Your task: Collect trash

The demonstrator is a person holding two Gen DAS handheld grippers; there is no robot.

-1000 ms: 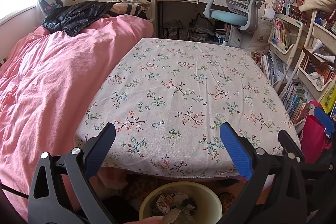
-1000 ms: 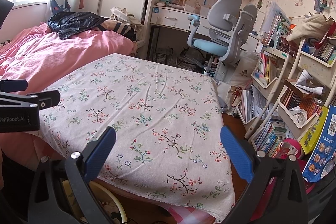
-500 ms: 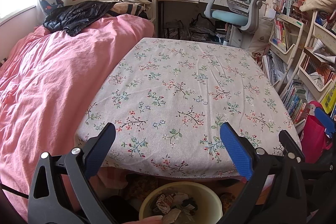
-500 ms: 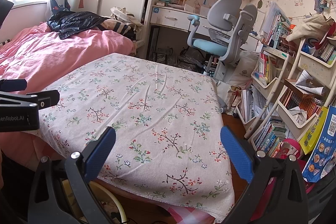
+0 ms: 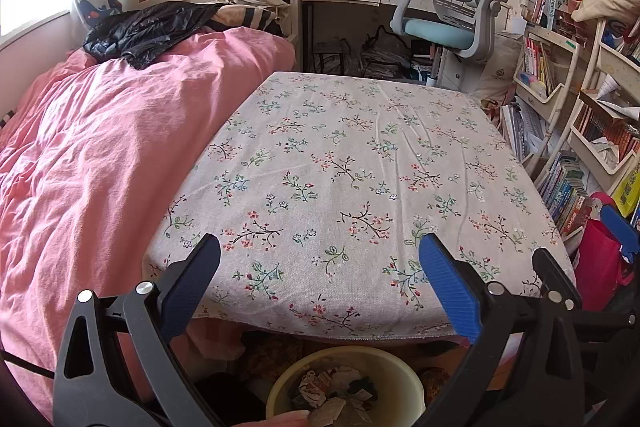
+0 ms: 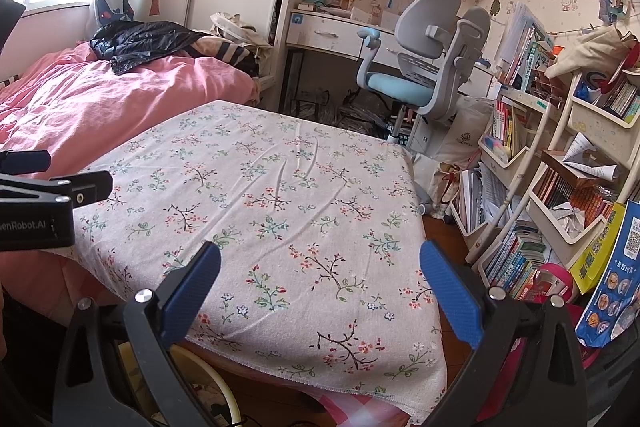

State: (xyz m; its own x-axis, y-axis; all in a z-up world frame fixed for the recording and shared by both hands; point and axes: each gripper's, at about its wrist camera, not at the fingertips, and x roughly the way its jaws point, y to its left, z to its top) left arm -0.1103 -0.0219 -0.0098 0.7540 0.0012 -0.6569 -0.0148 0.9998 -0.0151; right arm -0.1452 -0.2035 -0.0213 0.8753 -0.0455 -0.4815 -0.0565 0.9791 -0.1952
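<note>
A pale yellow bin (image 5: pixel 404 383) with crumpled paper trash (image 5: pixel 336 393) stands on the floor below the table's near edge; its rim also shows in the right wrist view (image 6: pixel 216 379). My left gripper (image 5: pixel 320 267) is open and empty above the near edge of the floral-cloth table (image 5: pixel 344 163). My right gripper (image 6: pixel 320 275) is open and empty over the table's near right part (image 6: pixel 280 203). The left gripper's body (image 6: pixel 36 203) shows at the left of the right wrist view. No loose trash shows on the cloth.
A pink-quilted bed (image 5: pixel 100 155) with a black jacket (image 5: pixel 148 31) lies left of the table. A grey and blue desk chair (image 6: pixel 428 67) and a desk stand behind. Crowded bookshelves (image 6: pixel 560 167) and bags (image 5: pixel 600 263) fill the right side.
</note>
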